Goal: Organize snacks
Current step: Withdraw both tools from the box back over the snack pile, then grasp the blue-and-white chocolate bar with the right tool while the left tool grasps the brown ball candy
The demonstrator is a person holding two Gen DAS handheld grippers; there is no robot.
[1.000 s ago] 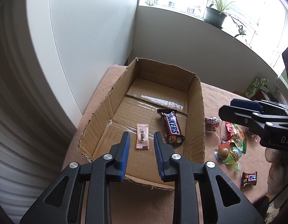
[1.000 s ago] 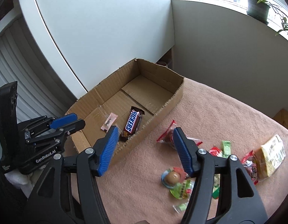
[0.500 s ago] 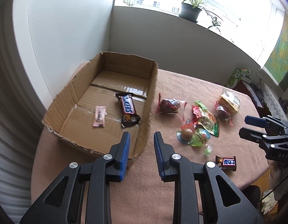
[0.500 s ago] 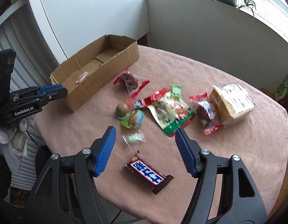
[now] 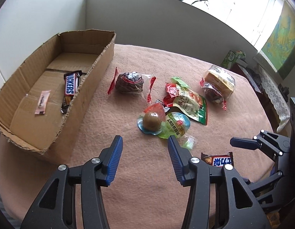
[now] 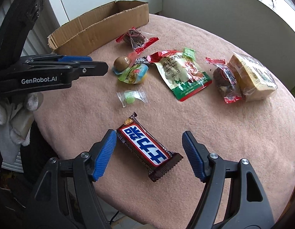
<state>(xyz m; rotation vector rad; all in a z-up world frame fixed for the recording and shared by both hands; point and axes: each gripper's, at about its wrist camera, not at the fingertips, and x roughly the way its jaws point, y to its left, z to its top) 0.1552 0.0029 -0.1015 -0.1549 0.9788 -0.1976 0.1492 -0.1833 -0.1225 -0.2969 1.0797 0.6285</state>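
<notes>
A cardboard box (image 5: 94, 70) stands at the table's left and holds a Snickers bar (image 5: 70, 88) and a small pink sachet (image 5: 42, 102). My left gripper (image 5: 144, 143) is open and empty above the cloth, just short of a jelly cup (image 5: 152, 123) and a small green candy (image 5: 187, 144). My right gripper (image 6: 149, 138) is open, its jaws either side of a second Snickers bar (image 6: 147, 147) that lies flat near the table's front edge; it also shows in the left wrist view (image 5: 217, 159).
Loose snacks lie mid-table: a dark wrapped cake (image 5: 129, 83), a green-and-red pouch (image 5: 189, 101), another wrapped cake (image 5: 212, 93) and a yellow packet (image 5: 221, 79). The pink cloth (image 5: 147, 190) covers a round table. A green carton (image 5: 230, 61) stands beyond the far edge.
My left gripper has opened wide and swung right from the box toward the loose snacks. My right gripper has come down low over the second Snickers bar.
</notes>
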